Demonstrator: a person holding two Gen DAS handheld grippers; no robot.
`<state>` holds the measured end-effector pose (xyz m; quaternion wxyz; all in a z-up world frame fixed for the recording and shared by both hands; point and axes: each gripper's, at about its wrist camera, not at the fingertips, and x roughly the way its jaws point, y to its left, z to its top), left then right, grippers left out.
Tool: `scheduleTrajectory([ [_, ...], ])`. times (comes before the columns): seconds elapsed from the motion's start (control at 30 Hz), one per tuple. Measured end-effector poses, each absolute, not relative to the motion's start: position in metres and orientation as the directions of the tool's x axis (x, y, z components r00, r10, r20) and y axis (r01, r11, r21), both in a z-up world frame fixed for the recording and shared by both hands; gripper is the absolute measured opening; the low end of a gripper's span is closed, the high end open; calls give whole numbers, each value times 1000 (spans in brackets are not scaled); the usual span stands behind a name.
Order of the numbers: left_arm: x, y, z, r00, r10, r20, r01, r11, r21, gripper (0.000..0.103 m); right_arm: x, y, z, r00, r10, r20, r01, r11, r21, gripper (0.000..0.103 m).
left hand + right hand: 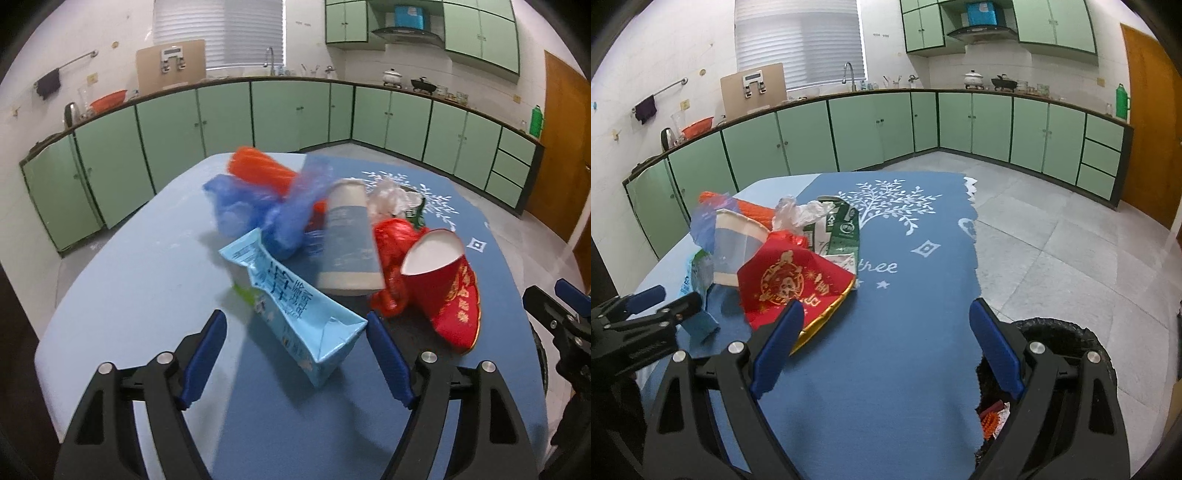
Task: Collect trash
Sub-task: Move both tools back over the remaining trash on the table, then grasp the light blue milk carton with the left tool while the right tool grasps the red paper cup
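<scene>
Jaws of the left gripper (295, 347) are opening wide around the light-blue carton (295, 314), untouched at lower centre, readied for grasping. The right gripper (886, 339) is held wide, empty, beside the bin (1067, 343) at lower right.

Both grippers were the same build. Left gripper (295, 354): matte black plastic arms with triangular cut-outs, round silver screws at the pivots, and long blue ribbed pads on the fingers (205, 356). Right gripper (886, 349): identical black frame, silver screw heads, blue pads on its fingers (995, 349). No cables, markings or sleeves were visible.
</scene>
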<state>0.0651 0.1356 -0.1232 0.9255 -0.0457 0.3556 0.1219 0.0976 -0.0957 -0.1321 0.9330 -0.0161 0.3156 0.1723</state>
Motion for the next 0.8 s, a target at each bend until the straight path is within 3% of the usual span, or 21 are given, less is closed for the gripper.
scheduleTrajectory([
  [0.37, 77, 137, -120, 715, 152, -682, -274, 959, -74, 82, 96, -87, -129, 740, 320, -591, -359, 932, 55, 88],
  [0.6, 93, 133, -130, 698, 191, -690, -306, 951, -46, 82, 99, -89, -127, 742, 313, -592, -352, 935, 53, 88],
  [0.67, 94, 133, -133, 695, 193, -693, -307, 951, -43, 80, 98, -88, -128, 740, 315, -594, -355, 933, 52, 88],
  [0.8, 92, 137, -135, 691, 176, -701, -305, 950, -62, 59, 99, -84, -128, 736, 327, -593, -367, 929, 58, 88],
])
